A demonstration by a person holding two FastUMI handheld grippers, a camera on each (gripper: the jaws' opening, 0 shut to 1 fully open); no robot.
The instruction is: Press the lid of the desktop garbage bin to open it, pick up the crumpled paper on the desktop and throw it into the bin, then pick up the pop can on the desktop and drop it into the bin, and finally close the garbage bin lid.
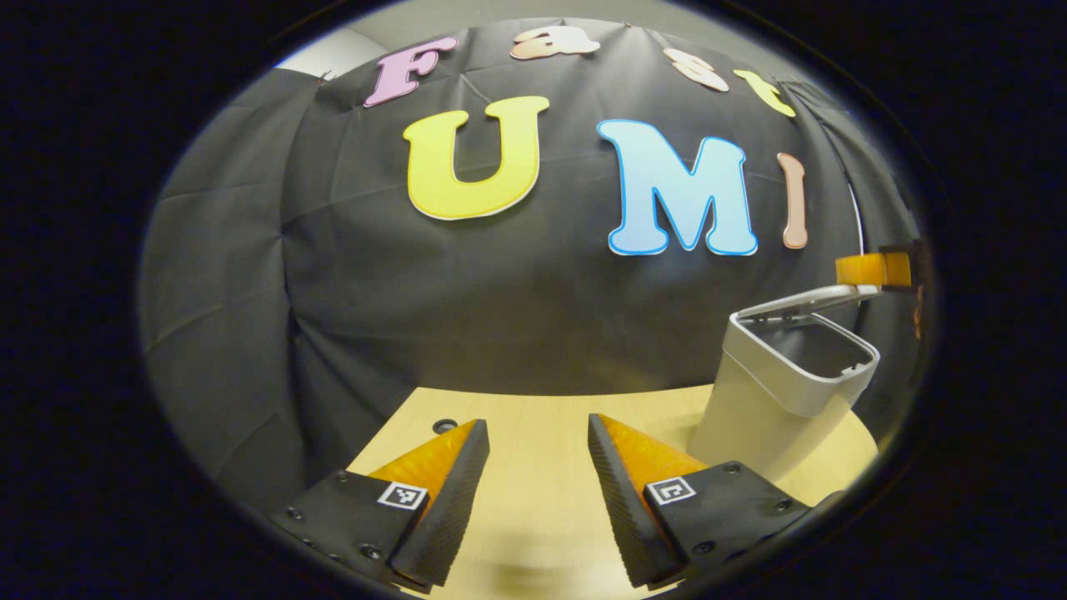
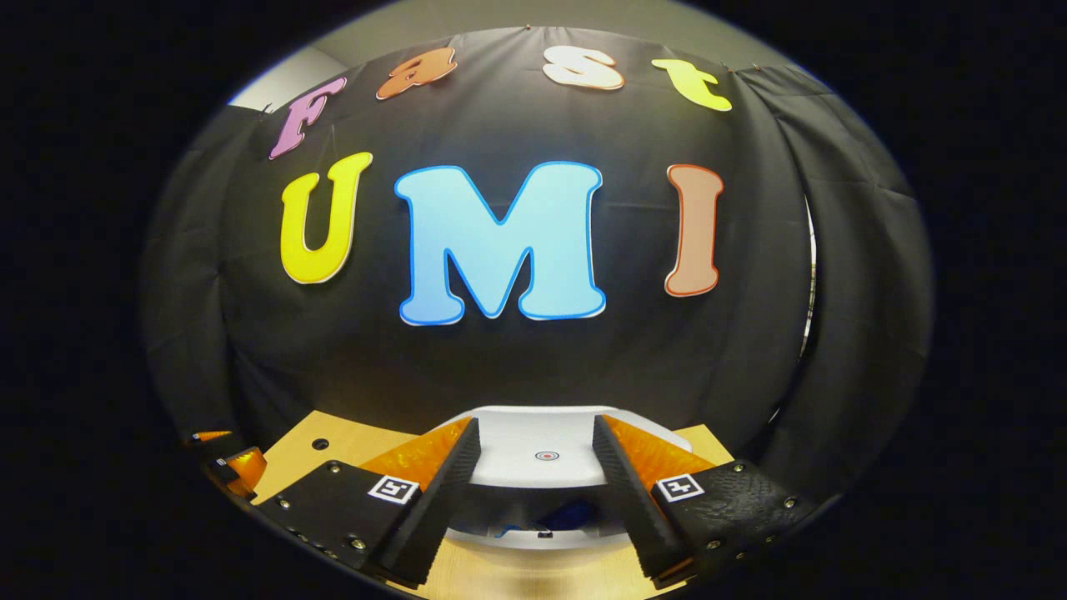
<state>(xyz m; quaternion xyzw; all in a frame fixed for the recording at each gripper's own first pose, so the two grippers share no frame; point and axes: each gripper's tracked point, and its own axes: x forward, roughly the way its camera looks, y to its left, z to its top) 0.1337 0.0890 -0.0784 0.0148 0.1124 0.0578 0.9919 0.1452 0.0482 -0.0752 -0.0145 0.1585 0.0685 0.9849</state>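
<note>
The white desktop bin (image 1: 771, 408) stands on the right of the table, its lid (image 1: 813, 298) tilted up over the open mouth. A fingertip of my right gripper (image 1: 871, 269) sits at the lid's raised edge. In the right gripper view the lid (image 2: 542, 454), with a small red dot, lies between the spread fingers of my right gripper (image 2: 535, 423), which is open. Beneath the lid, something blue (image 2: 571, 512) shows in the dark opening; I cannot tell what it is. My left gripper (image 1: 536, 422) hovers open over bare table, to the left of the bin and apart from it.
The light wooden table (image 1: 542, 492) has a small round hole (image 1: 444, 426) near its back left edge. The booth's black cloth wall hangs close behind the table and the bin. My left gripper (image 2: 225, 458) shows at the left edge of the right gripper view.
</note>
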